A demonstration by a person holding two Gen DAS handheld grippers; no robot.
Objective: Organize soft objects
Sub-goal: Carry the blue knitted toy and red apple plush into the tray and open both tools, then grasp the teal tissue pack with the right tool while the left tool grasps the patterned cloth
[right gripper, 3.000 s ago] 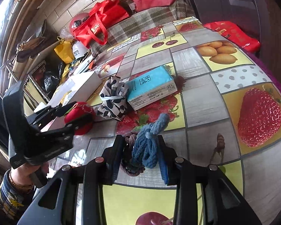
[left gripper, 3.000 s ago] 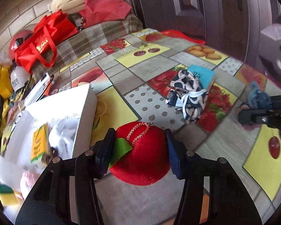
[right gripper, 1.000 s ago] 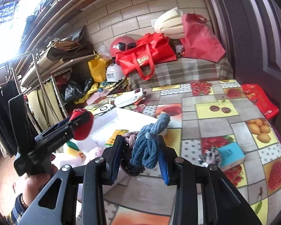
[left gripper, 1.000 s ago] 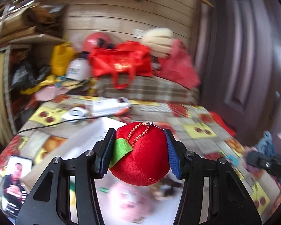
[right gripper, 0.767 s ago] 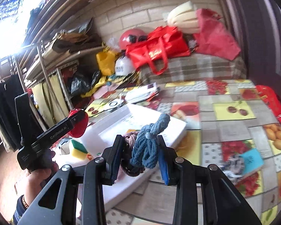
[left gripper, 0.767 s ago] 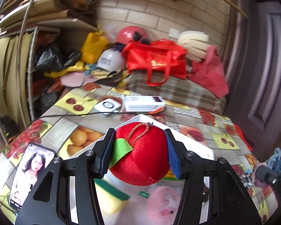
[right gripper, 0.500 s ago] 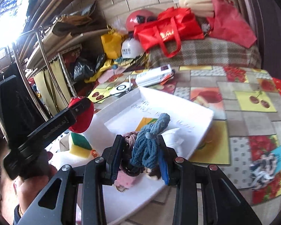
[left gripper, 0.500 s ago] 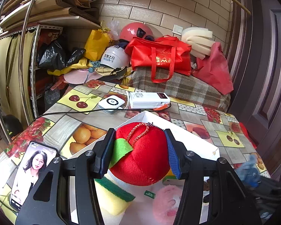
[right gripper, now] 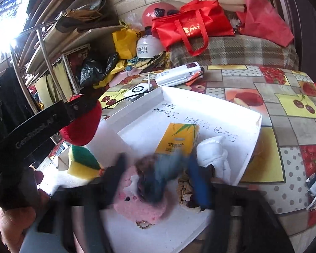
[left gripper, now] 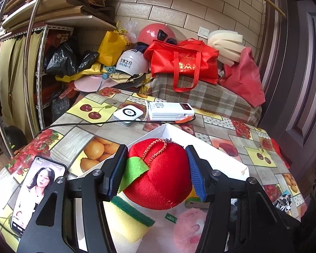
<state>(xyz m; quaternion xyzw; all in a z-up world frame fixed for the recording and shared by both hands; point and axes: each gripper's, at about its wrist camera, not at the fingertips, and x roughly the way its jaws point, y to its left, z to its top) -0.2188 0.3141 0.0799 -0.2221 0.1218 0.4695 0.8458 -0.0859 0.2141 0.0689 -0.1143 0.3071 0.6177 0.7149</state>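
Item one: our left gripper (left gripper: pixel 155 172), its blue-padded jaws pressed against both sides of a round red plush apple with a green felt leaf and a red cord loop (left gripper: pixel 158 175). We hold it above the shallow white cardboard tray (left gripper: pixel 219 151). The right wrist view shows this same gripper from the side (right gripper: pixel 82 113), with the plush apple (right gripper: pixel 82 126) hanging over the tray's left edge.

Item two: our right gripper (right gripper: pixel 158 179), heavily smeared by motion. A blue knitted rope bundle (right gripper: pixel 164 170) sits between its jaws, just above the tray's contents; whether the jaws clamp it or have let go, we cannot tell.

Item three, tray contents, seen fully only from the right wrist: a yellow sponge with a green scouring layer (right gripper: pixel 82 162), a pink plush toy (right gripper: pixel 137 202), a yellow printed packet (right gripper: pixel 179 139), a white rolled cloth (right gripper: pixel 214 154) and a small brown lump (right gripper: pixel 185 187). Handwriting marks the tray floor (right gripper: pixel 231 118). The left wrist view catches only the sponge (left gripper: pixel 128 219) and the pink plush (left gripper: pixel 189 229) beneath the apple.

Item four, left wrist view only: a black smartphone with a lit screen (left gripper: pixel 35 191) on the fruit-patterned tablecloth (left gripper: pixel 73 139), left of the tray.

Item five, both views: a white power bank (left gripper: pixel 170 111) and a white round-marked device (left gripper: pixel 128 115) beyond the tray.
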